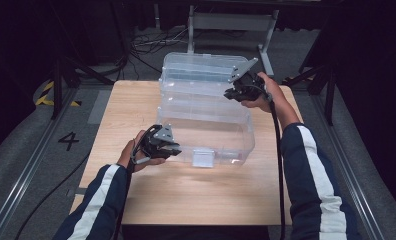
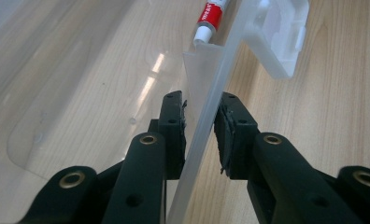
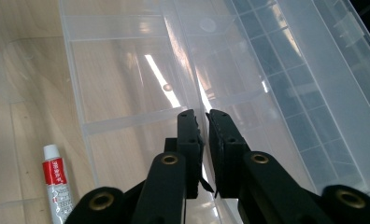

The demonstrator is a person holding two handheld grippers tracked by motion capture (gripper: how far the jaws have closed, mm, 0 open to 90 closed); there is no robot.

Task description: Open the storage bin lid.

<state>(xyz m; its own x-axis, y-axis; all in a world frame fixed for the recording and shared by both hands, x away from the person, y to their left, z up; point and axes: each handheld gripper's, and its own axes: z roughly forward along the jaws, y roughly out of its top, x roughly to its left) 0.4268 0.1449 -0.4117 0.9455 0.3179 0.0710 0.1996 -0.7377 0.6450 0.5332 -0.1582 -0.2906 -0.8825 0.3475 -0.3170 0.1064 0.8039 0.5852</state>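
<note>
Box (image 1: 206,132) sitting open on the desk (image 1: 136,105), both tongs gripping it.

Left tongs (image 2: 201,122) are pinching the box's front wall between narrow jaws, beside the latch (image 2: 282,35). Right tongs (image 3: 204,122) are clamping a thin clear edge at the lifted tray (image 3: 127,79), jaws almost closed, next to the raised lid (image 1: 201,67). Red-and-white tube (image 3: 57,179) is lying inside on the box floor.

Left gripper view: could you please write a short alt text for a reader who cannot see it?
The left black two-jaw tool straddles the thin front wall of a clear plastic storage box, one jaw inside and one outside, on a light wooden table. Farther along, a small red-and-white tube lies inside the box, near its translucent latch.
</note>
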